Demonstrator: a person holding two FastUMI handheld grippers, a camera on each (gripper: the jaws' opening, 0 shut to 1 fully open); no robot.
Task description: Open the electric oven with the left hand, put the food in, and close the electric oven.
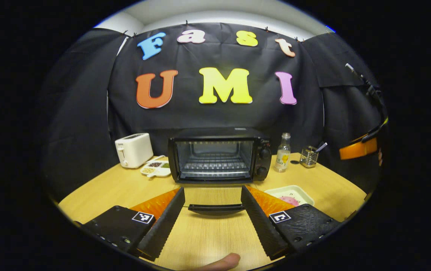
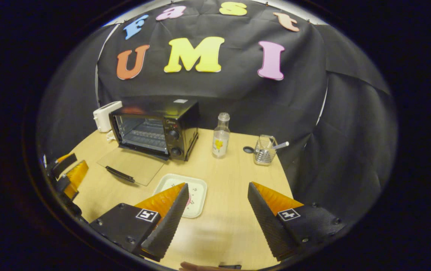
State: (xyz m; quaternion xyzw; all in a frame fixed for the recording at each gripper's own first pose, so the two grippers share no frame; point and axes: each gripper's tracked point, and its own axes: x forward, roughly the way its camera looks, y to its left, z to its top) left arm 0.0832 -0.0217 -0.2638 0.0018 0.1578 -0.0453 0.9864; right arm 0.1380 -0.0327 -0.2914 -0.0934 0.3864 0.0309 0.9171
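Oven (image 1: 217, 154) door (image 2: 132, 164) flat open, both sets of jaws spread wide, food tray (image 2: 182, 194) right of oven.

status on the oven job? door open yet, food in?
Done: the oven door is open, lying flat on the table. In hand: nothing; the left tongs are open around the door's handle, and the right tongs are open near the tray holding the food. Left: food onto the bare rack, then shut the door.
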